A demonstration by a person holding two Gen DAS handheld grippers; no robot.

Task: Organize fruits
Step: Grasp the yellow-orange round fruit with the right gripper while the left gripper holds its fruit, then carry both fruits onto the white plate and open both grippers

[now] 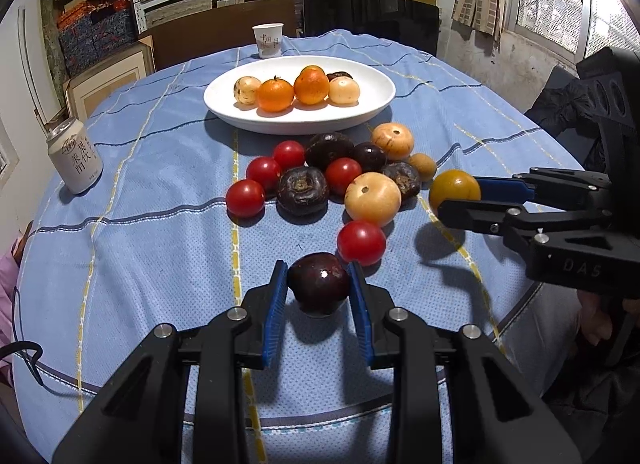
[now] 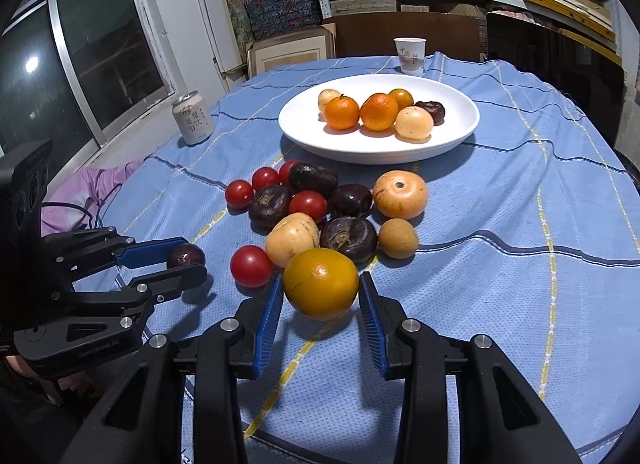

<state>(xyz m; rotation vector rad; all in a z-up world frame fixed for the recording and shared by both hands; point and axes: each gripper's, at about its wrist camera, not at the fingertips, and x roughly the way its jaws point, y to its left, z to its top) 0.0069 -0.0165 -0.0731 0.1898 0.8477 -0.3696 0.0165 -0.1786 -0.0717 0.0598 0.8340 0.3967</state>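
My left gripper [image 1: 318,282] is shut on a dark purple fruit [image 1: 319,288] and holds it just above the cloth; it also shows in the right wrist view [image 2: 186,262] at the left. My right gripper [image 2: 320,288] is shut on a yellow-orange fruit [image 2: 321,283], held a little above the cloth; it shows in the left wrist view [image 1: 460,193] at the right. A white plate [image 1: 360,115] [image 2: 452,143] beyond holds several oranges and pale fruits. A loose pile of red tomatoes [image 1: 245,197], dark fruits [image 1: 303,189] and pale fruits [image 1: 373,199] lies between plate and grippers.
A drink can [image 1: 75,161] [image 2: 193,117] stands at the table's left. A paper cup [image 1: 268,41] [image 2: 409,55] stands behind the plate. A blue striped cloth [image 1: 140,244] covers the table. A pink garment and a black cable [image 2: 80,203] lie at the left edge.
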